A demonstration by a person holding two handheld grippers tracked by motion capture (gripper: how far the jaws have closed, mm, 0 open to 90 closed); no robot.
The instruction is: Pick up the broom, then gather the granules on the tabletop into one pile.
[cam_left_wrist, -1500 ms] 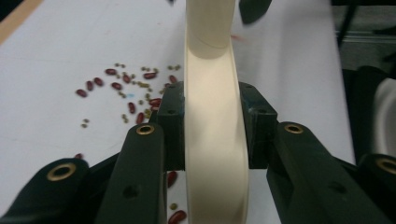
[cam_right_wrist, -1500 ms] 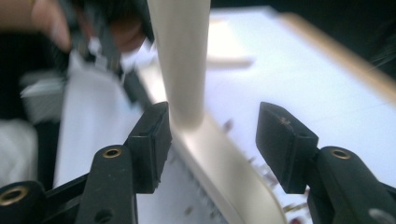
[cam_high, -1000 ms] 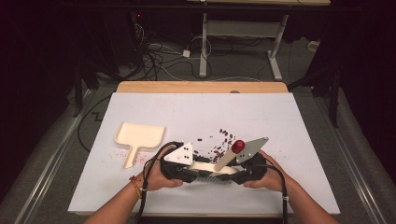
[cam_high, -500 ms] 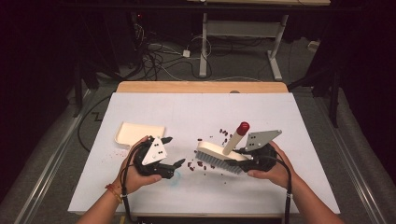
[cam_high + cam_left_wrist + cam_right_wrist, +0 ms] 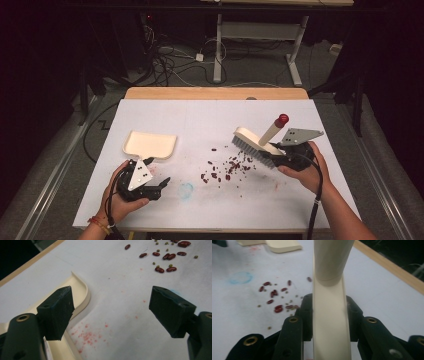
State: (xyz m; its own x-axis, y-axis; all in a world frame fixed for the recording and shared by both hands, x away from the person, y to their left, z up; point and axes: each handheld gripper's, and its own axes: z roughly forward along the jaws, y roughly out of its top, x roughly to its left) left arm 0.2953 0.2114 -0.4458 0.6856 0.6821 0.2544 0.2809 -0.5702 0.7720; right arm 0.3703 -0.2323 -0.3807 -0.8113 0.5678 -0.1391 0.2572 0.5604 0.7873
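High view: stained white table [image 5: 310,200]

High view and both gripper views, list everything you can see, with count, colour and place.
Brush: one, cream with a red-tipped handle, held above the right side of the table.
Dustpan: one, cream, lying on the left of the table.
Beans: many, dark red with some small green ones, scattered at the table's middle.
Table: one, white cover with a wooden far edge, red and blue stains on it.
Desk frame: one, white, on the floor behind.
Cables: several, black and white, on the floor behind.
Left claw: one, black, open, beside the dustpan.
Right claw: one, black, shut on the brush.
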